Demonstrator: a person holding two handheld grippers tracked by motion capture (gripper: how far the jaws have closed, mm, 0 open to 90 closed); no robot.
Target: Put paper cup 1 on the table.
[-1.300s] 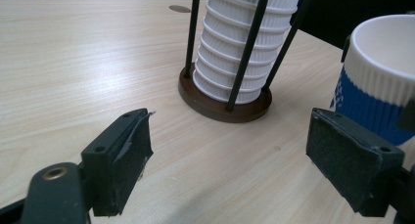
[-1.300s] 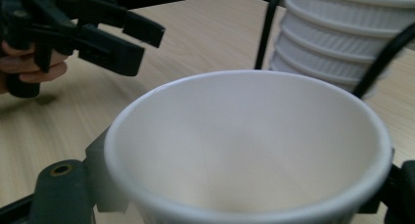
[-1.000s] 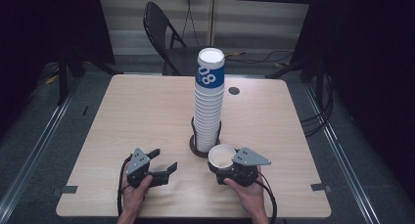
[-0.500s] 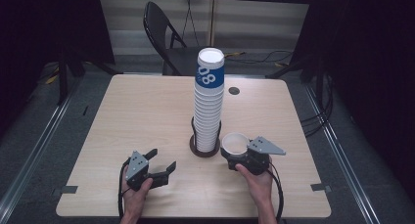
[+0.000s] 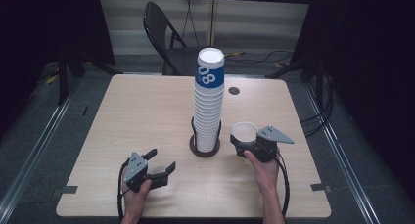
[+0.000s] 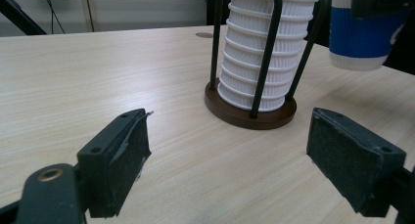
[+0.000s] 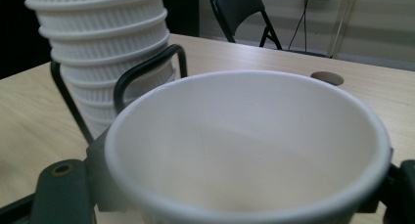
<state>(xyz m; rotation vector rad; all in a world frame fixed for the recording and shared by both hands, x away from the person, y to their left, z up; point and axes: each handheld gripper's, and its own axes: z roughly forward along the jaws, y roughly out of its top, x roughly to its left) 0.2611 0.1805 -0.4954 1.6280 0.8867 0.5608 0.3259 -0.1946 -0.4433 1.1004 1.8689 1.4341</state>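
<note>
the right gripper (image 5: 250, 146) clamps a paper cup (image 5: 244, 132) right of centre in the high view, beside the cup stack (image 5: 208, 106) (mouth up), so it should stay level, while the left gripper (image 5: 157, 166) rests spread wide at lower left.
</note>
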